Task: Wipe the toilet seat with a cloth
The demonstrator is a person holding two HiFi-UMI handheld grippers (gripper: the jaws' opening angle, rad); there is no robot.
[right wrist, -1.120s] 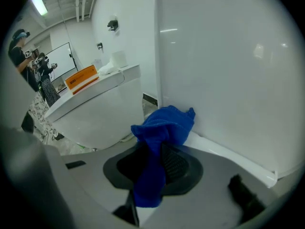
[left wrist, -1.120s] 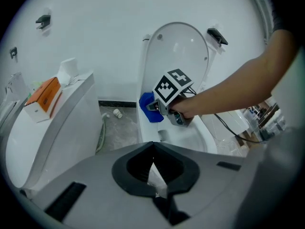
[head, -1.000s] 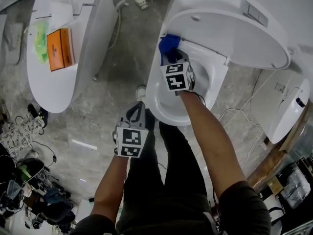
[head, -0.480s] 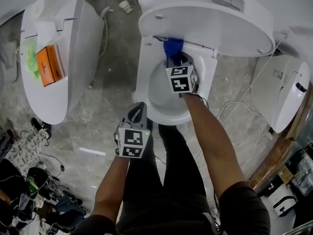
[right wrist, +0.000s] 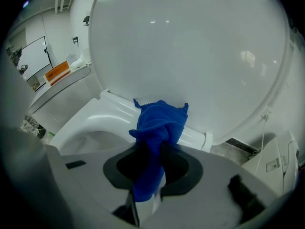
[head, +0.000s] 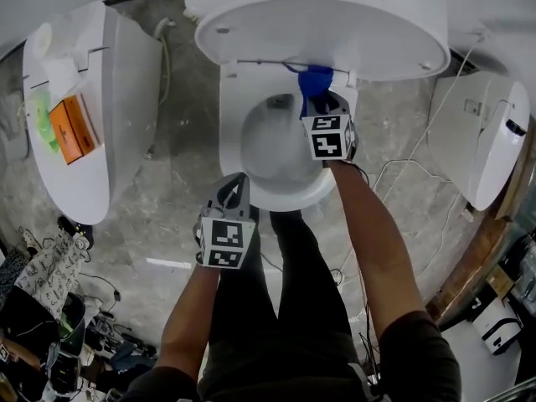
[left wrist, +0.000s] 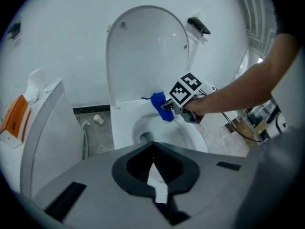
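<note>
The toilet (head: 230,153) is in front of me with its lid (head: 318,23) standing up at the far side. The toilet seat (head: 233,99) lies flat under it. The blue cloth (head: 316,79) is at the far right of the seat, just below the hinge, and seems to rest against it. My right claw (head: 322,105) is clamped on the cloth's bunched middle, with a wad sticking out past the tips. To wipe well I should press that wad flat on the seat, not the claw tips. I should then drag it around the ring in one slow, overlapping pass, tilting so that cloth leads. My left claw (head: 237,187) is closed on nothing, held near the front rim and clear of the path.
</note>
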